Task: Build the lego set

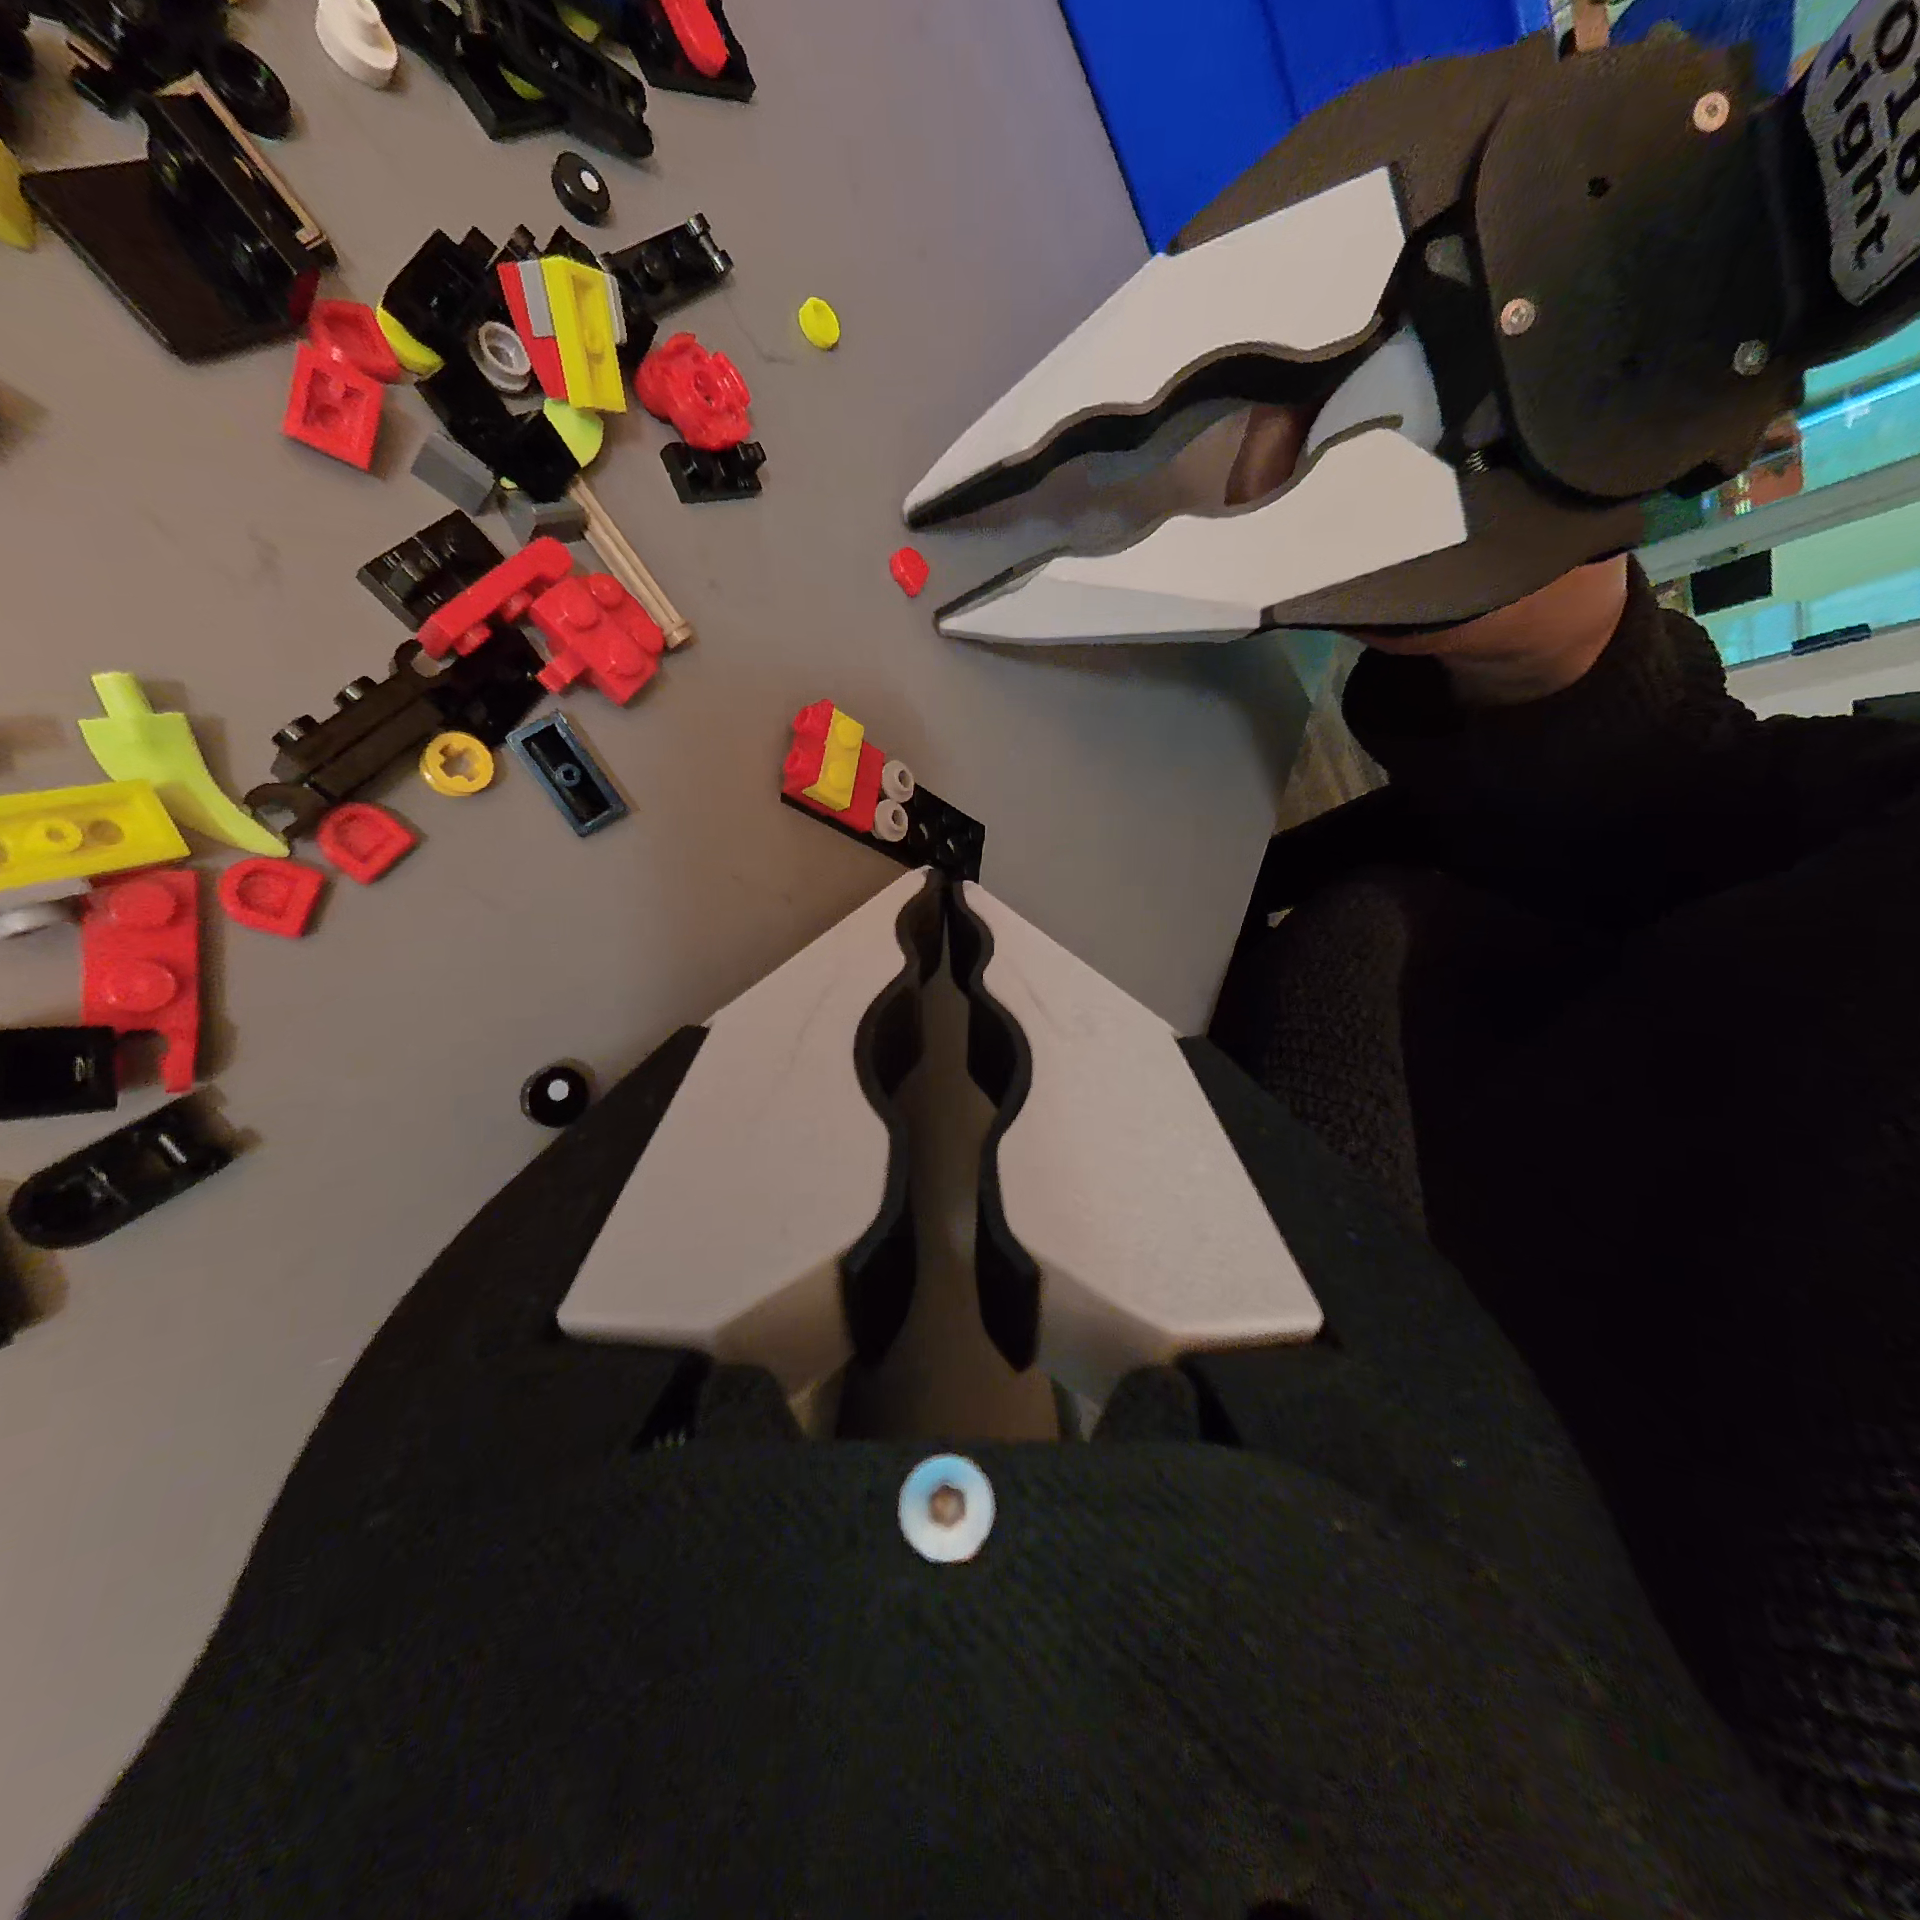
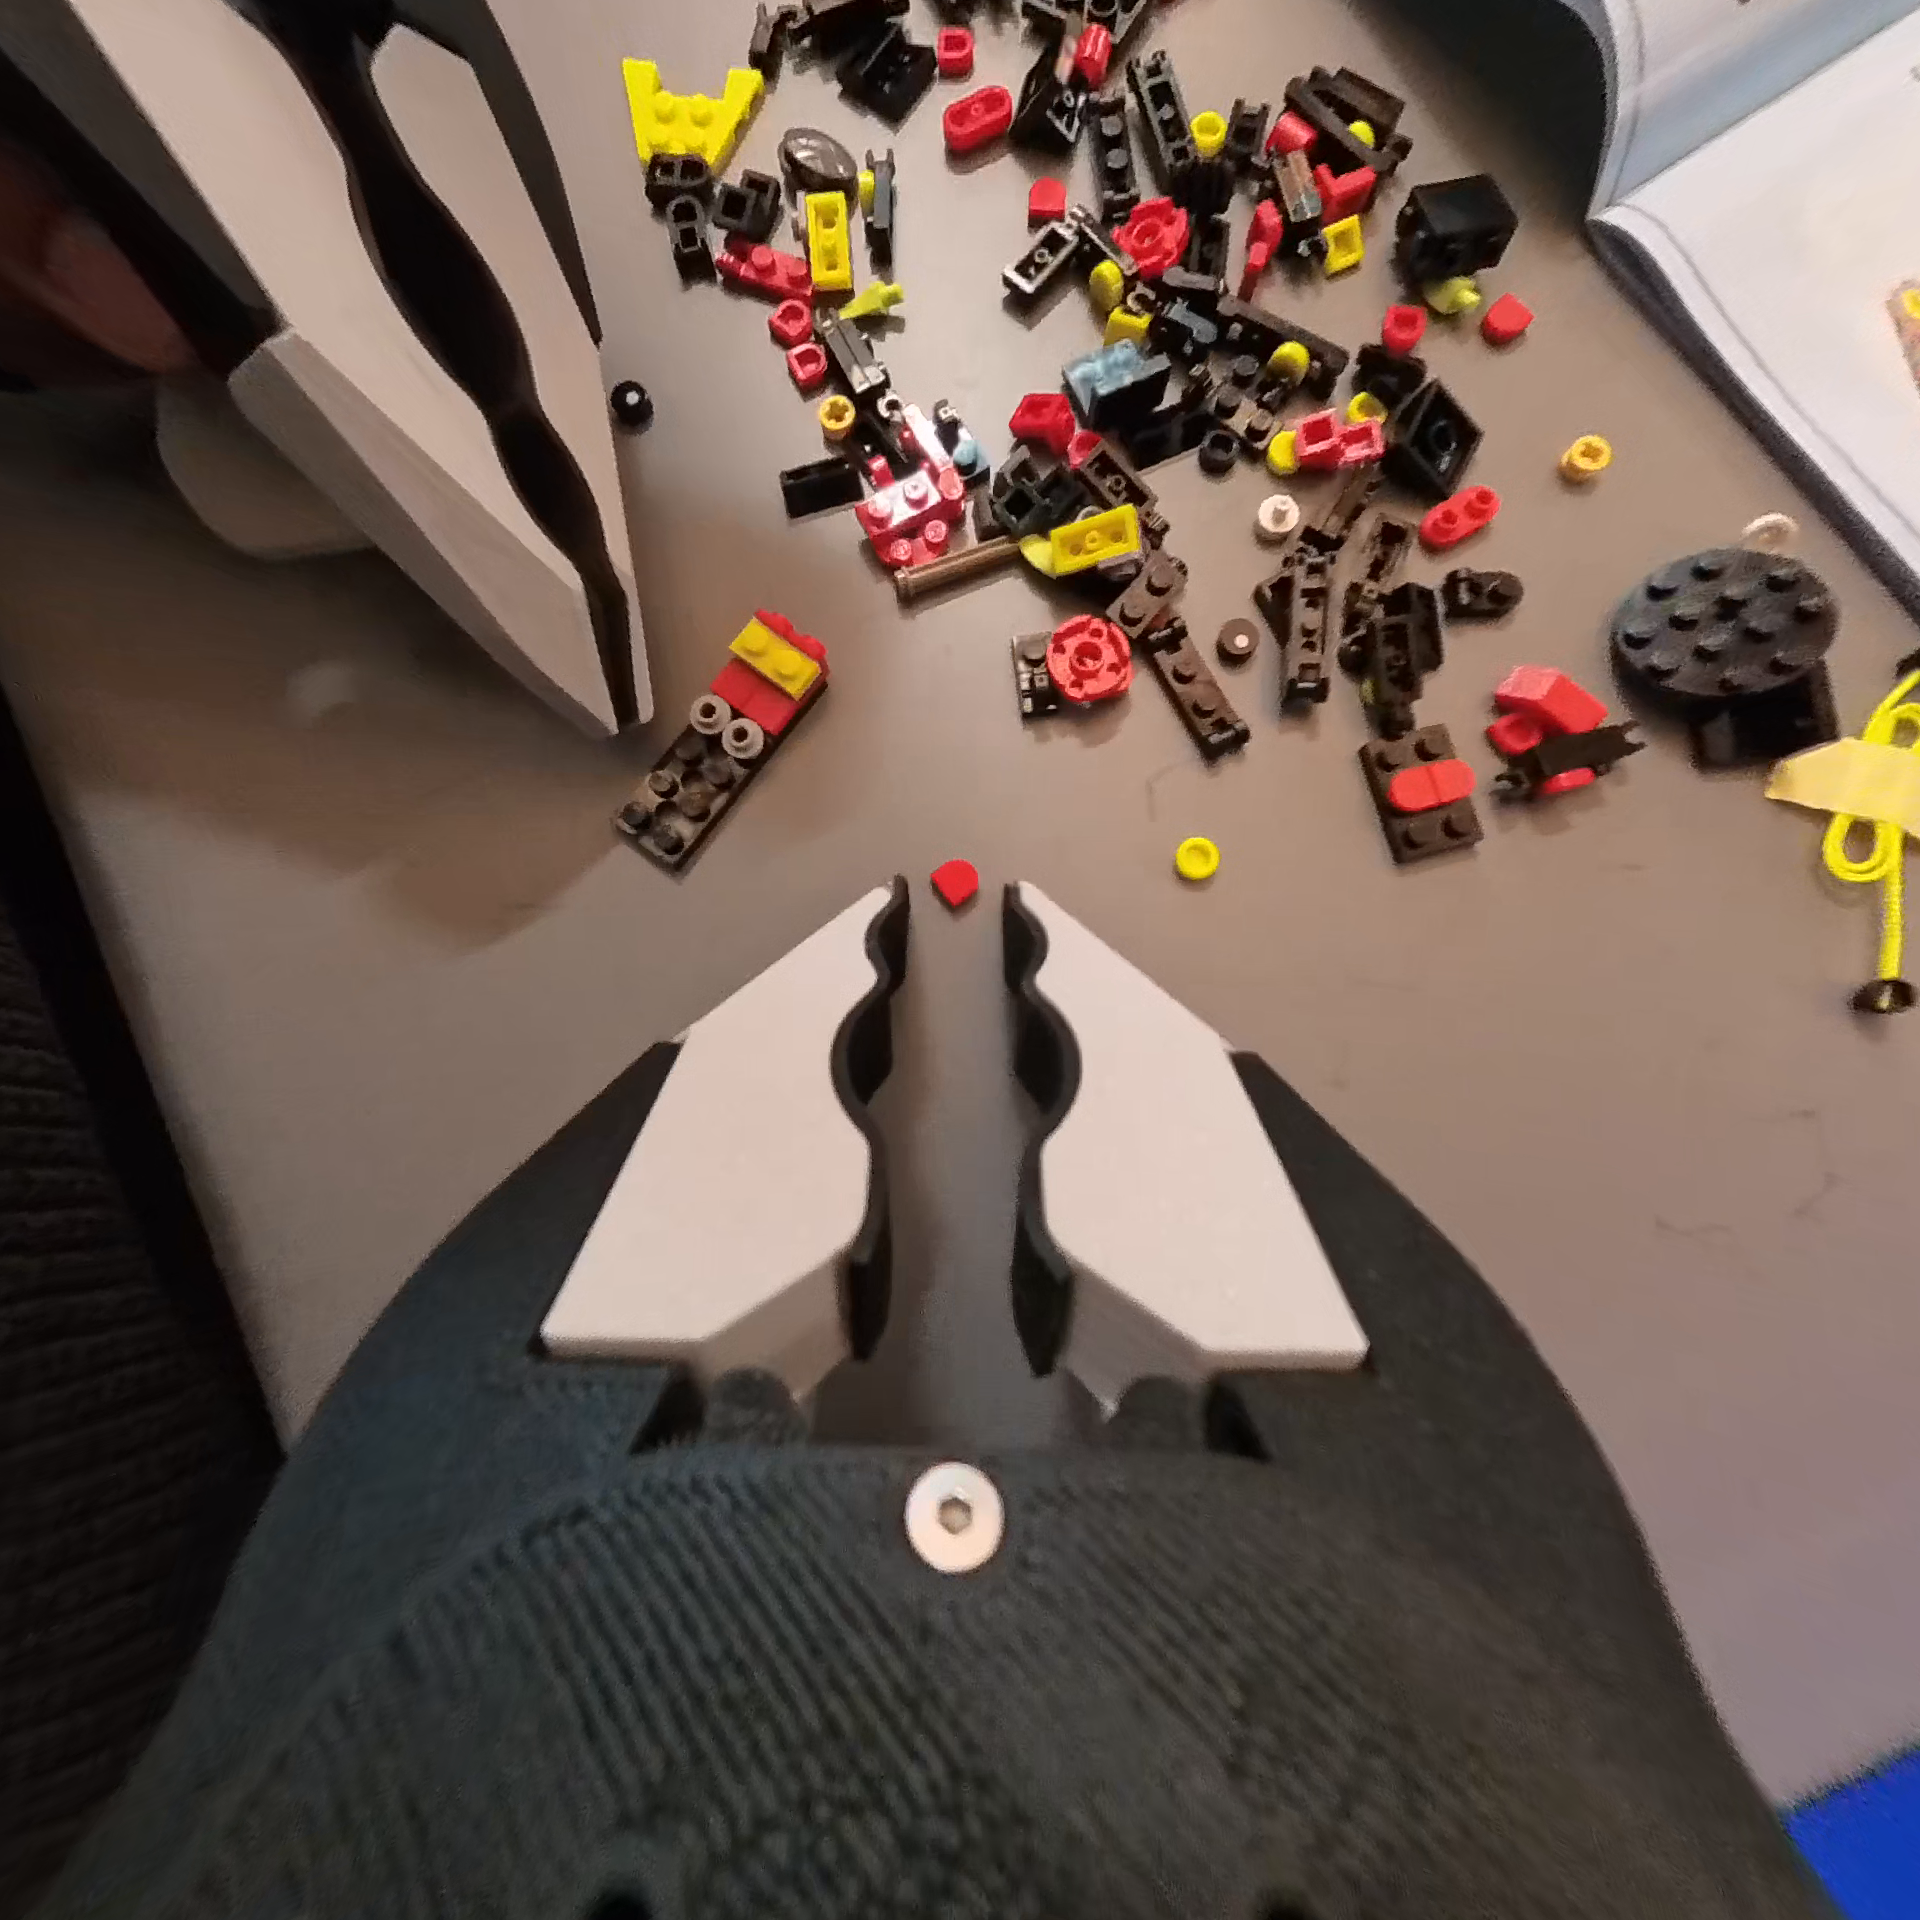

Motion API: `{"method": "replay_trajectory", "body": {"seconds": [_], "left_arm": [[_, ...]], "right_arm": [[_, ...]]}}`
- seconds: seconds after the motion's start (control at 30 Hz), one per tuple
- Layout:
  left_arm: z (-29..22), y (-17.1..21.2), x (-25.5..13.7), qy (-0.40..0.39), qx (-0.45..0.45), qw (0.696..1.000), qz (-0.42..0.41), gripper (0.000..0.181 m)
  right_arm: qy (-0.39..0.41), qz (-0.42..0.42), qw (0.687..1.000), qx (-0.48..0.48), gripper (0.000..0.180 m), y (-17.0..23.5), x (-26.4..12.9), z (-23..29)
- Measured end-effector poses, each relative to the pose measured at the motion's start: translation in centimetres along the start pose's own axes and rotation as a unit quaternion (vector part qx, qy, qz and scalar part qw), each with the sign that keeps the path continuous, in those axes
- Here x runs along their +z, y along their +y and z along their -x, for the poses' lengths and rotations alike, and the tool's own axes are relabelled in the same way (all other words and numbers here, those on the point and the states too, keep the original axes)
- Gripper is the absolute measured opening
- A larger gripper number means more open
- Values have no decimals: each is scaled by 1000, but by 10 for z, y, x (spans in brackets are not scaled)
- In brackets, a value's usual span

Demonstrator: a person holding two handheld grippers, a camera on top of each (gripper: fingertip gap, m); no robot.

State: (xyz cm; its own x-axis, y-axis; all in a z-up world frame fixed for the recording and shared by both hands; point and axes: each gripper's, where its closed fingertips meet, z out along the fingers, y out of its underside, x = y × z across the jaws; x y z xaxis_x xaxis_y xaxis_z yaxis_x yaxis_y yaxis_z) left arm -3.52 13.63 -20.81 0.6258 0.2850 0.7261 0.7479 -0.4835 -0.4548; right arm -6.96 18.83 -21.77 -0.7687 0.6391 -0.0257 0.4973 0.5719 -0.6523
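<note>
A small assembly (image 1: 883, 790) lies on the grey table (image 1: 727, 1039): a black plate with red and yellow bricks and two grey round studs. It also shows in the right wrist view (image 2: 717, 727). My left gripper (image 1: 940, 883) is shut, its tips against the plate's near end; I cannot tell if they pinch it. It also shows in the right wrist view (image 2: 623, 717). My right gripper (image 2: 954, 894) is open a little. A tiny red piece (image 2: 954, 883) lies on the table between its tips, also seen in the left wrist view (image 1: 908, 570) just ahead of that gripper (image 1: 925, 566).
A pile of loose black, red and yellow pieces (image 2: 1143, 364) spreads beyond the grippers. A yellow round stud (image 2: 1197, 860) lies right of the red piece. A black round plate (image 2: 1725, 634) and an open booklet (image 2: 1766, 260) are at the right. The table edge (image 1: 1247, 831) runs beside the assembly. There is about 7 cm between the tips of the two grippers. From my right tips it is roughly 12 cm to the black round plate (image 2: 1725, 634); from my left, 20 cm.
</note>
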Motion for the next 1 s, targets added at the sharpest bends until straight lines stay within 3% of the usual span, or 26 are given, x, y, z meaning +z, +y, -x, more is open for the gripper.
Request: {"method": "replay_trajectory", "body": {"seconds": [0.37, 0.63, 1.0], "left_arm": [[0, 0, -1, 5, -5, 1000, -1, 0], [0, 0, -1, 6, -6, 1000, -1, 0], [-1, -6, -4, 5, 2, 1000, -19, 0]], "right_arm": [[-42, -2, 999, 4, 7, -1, 0, 14], [-20, -12, 1000, 7, 13, -5, 0, 7], [-17, -9, 1000, 9, 6, -7, 2, 15]]}}
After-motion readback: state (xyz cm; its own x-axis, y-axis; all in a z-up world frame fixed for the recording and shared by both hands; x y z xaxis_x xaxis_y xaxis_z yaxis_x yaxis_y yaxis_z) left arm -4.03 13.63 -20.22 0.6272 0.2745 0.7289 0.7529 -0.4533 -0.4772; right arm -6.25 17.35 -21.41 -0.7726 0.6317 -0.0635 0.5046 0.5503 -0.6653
